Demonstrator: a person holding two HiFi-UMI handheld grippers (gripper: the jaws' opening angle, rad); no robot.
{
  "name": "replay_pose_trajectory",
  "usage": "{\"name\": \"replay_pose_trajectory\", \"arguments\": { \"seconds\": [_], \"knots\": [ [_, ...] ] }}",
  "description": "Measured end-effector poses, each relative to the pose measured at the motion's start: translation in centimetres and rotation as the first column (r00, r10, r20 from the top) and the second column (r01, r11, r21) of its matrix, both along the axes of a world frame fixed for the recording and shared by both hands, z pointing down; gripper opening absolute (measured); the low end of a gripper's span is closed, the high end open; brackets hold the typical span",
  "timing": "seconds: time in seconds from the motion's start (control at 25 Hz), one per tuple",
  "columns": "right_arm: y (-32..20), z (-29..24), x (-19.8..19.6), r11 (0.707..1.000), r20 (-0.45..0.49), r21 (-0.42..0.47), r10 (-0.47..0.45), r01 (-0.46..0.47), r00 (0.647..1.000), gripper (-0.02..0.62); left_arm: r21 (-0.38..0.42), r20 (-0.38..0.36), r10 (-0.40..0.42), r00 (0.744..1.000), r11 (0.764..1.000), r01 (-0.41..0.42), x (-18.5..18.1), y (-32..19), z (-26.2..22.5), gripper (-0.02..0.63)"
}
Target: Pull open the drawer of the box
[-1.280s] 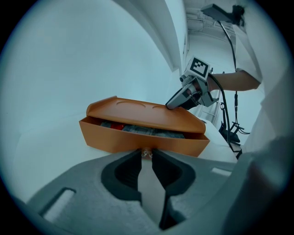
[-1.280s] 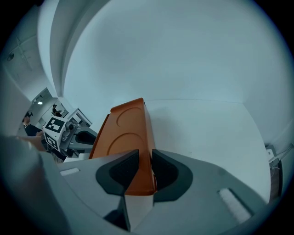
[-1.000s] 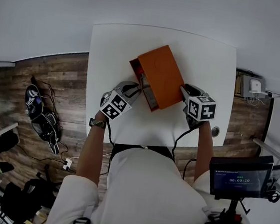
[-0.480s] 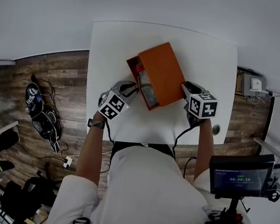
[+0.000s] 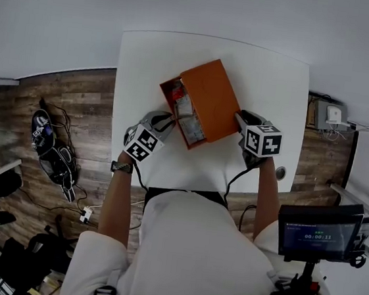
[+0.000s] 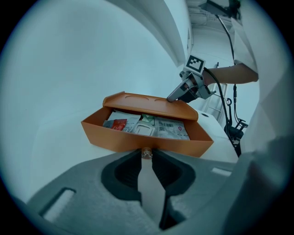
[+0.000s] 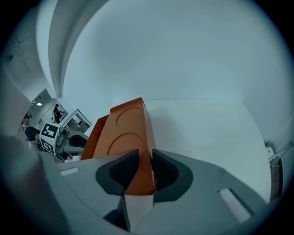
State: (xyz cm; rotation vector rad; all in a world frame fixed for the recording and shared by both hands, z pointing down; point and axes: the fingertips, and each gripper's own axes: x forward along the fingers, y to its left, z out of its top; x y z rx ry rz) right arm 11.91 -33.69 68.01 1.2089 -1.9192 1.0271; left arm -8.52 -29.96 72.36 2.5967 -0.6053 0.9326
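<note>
An orange box (image 5: 211, 95) lies askew in the middle of the white table (image 5: 279, 75). Its drawer (image 5: 177, 110) stands pulled out toward the left, showing several packets inside (image 6: 151, 126). My left gripper (image 5: 168, 119) is shut on the small clear knob (image 6: 146, 152) on the drawer's front wall (image 6: 138, 141). My right gripper (image 5: 242, 121) is shut on the box's near right corner (image 7: 138, 172), pads on either side of the shell. From the right gripper view the box top (image 7: 124, 135) runs away from the jaws, with the left gripper (image 7: 57, 137) beyond it.
The table's near edge runs just in front of the person's body. A round grommet (image 5: 279, 172) sits at the table's right front corner. A screen on a stand (image 5: 314, 232) is at the lower right. Shoes and cables (image 5: 51, 151) lie on the wooden floor to the left.
The left gripper has drawn back to the left with the knob, and the drawer has slid farther out of the box. The right gripper stayed on the box.
</note>
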Motion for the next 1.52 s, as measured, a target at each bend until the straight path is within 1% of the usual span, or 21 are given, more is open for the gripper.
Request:
{"name": "replay_pose_trajectory", "arguments": {
  "seconds": [0.24, 0.4, 0.48, 0.72, 0.96, 1.16, 1.36, 1.44, 1.52],
  "knots": [
    [-0.3, 0.5, -0.5, 1.0, 0.008, -0.012, -0.001, 0.001, 1.0, 0.101, -0.003, 0.001, -0.01, 1.0, 1.0, 0.01, -0.7, -0.3, 0.4, 0.078],
    [1.1, -3.2, 0.1, 1.0, -0.005, -0.002, -0.001, 0.001, 1.0, 0.098, 0.01, 0.012, -0.011, 1.0, 1.0, 0.011, -0.5, 1.4, -2.9, 0.077],
    [1.3, -3.9, 0.2, 1.0, -0.01, 0.003, -0.002, 0.002, 1.0, 0.097, 0.014, 0.017, -0.017, 1.0, 1.0, 0.017, -0.8, 1.7, -3.5, 0.077],
    [1.1, -2.6, -0.2, 1.0, 0.0, -0.011, 0.001, -0.001, 1.0, 0.098, 0.001, 0.018, -0.045, 0.999, 0.999, 0.045, -1.8, 2.0, -2.2, 0.078],
    [0.7, -1.4, -0.5, 1.0, 0.0, -0.017, 0.007, -0.007, 1.0, 0.103, 0.002, 0.063, -0.043, 0.997, 0.999, 0.043, -3.1, 2.1, -1.1, 0.078],
    [0.5, -1.1, -0.3, 1.0, 0.004, -0.016, 0.013, -0.013, 1.0, 0.103, -0.017, 0.075, -0.084, 0.994, 0.996, 0.086, -4.9, 2.6, -0.7, 0.078],
    [-0.1, -0.6, -0.3, 1.0, 0.0, -0.013, 0.026, -0.026, 1.0, 0.103, -0.019, 0.09, -0.105, 0.99, 0.994, 0.107, -5.0, 2.1, -0.2, 0.077],
    [-0.6, -0.4, -0.4, 1.0, -0.009, -0.006, 0.026, -0.026, 1.0, 0.104, -0.018, 0.082, -0.139, 0.987, 0.99, 0.141, -5.2, 1.6, 0.1, 0.08],
    [-0.4, -0.7, -0.3, 1.0, -0.016, 0.012, 0.021, -0.021, 1.0, 0.099, 0.0, 0.075, -0.19, 0.979, 0.982, 0.19, -5.3, 1.5, -0.2, 0.098]
  ]
}}
